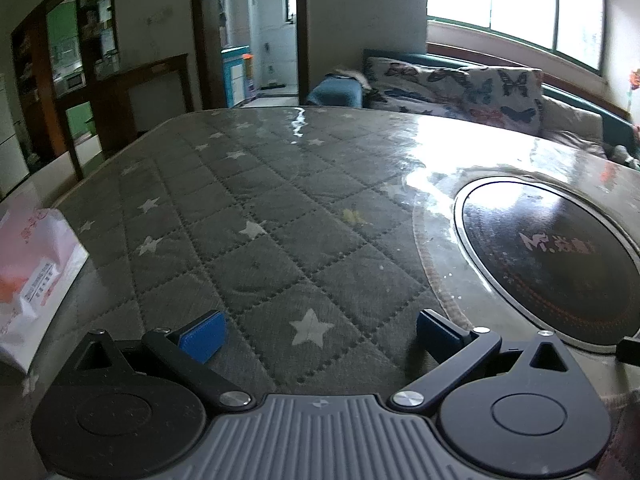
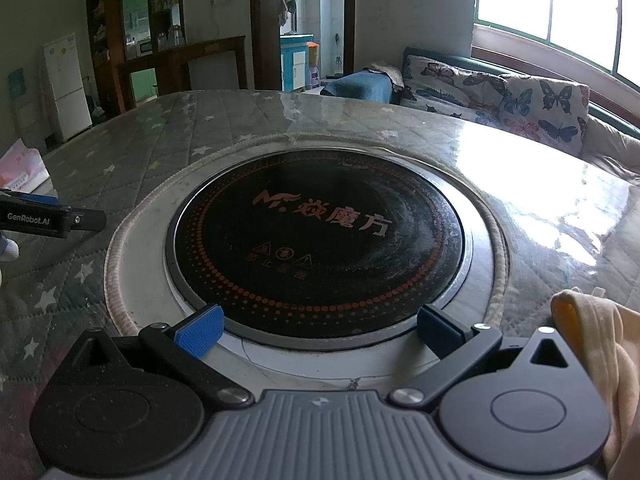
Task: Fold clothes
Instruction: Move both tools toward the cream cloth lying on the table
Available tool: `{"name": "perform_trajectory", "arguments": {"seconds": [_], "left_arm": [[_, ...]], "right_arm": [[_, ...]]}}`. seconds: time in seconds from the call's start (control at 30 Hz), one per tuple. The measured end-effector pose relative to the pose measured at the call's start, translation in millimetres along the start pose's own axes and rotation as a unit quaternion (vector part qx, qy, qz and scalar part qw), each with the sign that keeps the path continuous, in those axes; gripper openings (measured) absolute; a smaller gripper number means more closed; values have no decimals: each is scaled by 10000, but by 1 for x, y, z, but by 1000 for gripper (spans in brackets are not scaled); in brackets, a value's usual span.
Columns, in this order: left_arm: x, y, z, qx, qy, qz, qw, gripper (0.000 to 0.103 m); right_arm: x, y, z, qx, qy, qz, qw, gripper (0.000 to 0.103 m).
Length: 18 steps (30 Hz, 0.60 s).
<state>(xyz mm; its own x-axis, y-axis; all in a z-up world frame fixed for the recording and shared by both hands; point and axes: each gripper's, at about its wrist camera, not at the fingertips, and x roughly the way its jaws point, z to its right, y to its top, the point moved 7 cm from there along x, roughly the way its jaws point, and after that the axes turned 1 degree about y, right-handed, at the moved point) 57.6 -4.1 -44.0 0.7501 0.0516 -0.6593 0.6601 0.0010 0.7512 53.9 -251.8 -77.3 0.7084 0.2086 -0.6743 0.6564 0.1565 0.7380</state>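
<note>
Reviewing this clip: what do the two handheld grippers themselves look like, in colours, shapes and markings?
Both look alike. The left gripper and right gripper each have a ribbed grey body, two round black discs at the sides, black linkage arms with silver pivot screws, and blue textured pads. In the right wrist view, the left gripper's side shows white "GenRobot.AI" lettering. No cables or sleeves are visible.

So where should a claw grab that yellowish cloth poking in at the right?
Probably at the bunched orange-edged fold of the pale yellow cloth garment, which rises off the quilted star-patterned table cover. The open right claw sits just left of it, so come from that side.
</note>
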Motion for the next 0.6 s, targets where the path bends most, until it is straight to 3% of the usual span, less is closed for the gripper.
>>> {"name": "perform_trajectory", "arguments": {"seconds": [0.33,0.6], "left_arm": [[-11,-5,30,260,-292,-245,9989,103],[-22,-12,54,538,-502,-405,9965,103]], "right_arm": [[-2,-1,-1,42,-45,17,10000,103],[-15,-8,0,144,-405,164,9989,103]]}}
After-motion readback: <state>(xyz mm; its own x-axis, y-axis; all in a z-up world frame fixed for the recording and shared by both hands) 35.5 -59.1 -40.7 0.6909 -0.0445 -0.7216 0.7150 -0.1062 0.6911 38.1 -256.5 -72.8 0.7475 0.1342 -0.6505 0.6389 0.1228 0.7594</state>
